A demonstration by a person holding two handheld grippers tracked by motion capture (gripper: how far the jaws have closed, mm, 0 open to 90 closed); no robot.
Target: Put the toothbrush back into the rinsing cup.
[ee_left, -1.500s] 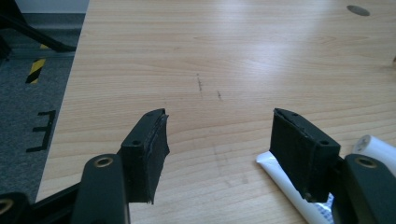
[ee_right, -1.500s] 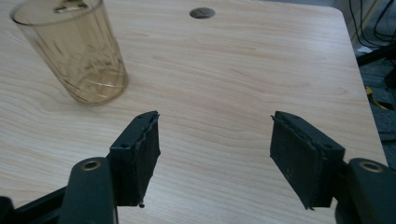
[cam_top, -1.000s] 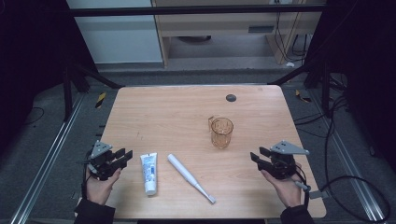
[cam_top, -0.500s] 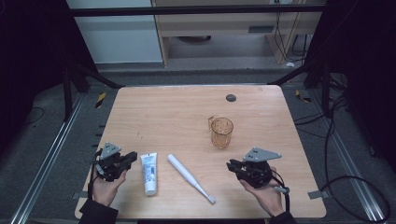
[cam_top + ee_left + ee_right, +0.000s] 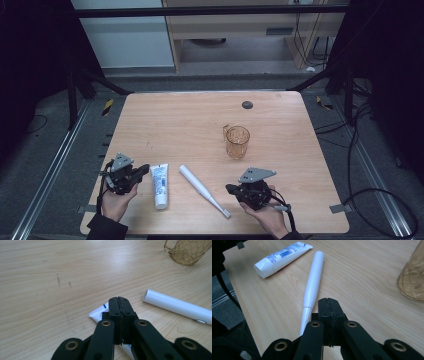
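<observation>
Hands come in from the near edge of the wooden table (image 5: pixel 165 117), each carrying a black gripper low over the front of the board. The left gripper (image 5: pixel 142 171) sits near the front left corner, its jaws pressed flat together with nothing between them; they have just been closing. In the left gripper view the shut tips hang over the crimped end of the toothpaste tube (image 5: pixel 98 313), which lies just past them, though whether they touch it I cannot tell. The right gripper (image 5: pixel 230 189) is held near the front edge right of centre, pointing toward the left side of the table; its jaws have also just been closing and now meet with no gap and nothing caught in them. In the right gripper view those closed tips stand just beside the thin end of the white toothbrush handle (image 5: pixel 313 285), apart from it. Between the two grippers the toothpaste tube (image 5: pixel 160 185) lies flat, white with blue print, its long side running from front to back. Just to its right the toothbrush handle (image 5: pixel 202 190) lies on a slant, thick rounded end farther back and toward the tube, thin end nearer the right gripper; the two things are near each other but not touching. Farther back, right of centre, an amber glass mug (image 5: pixel 237 141) with a cut pattern stands upright. Beyond it, close to the far edge, a small dark round disc (image 5: pixel 247 105) lies on the wood.
</observation>
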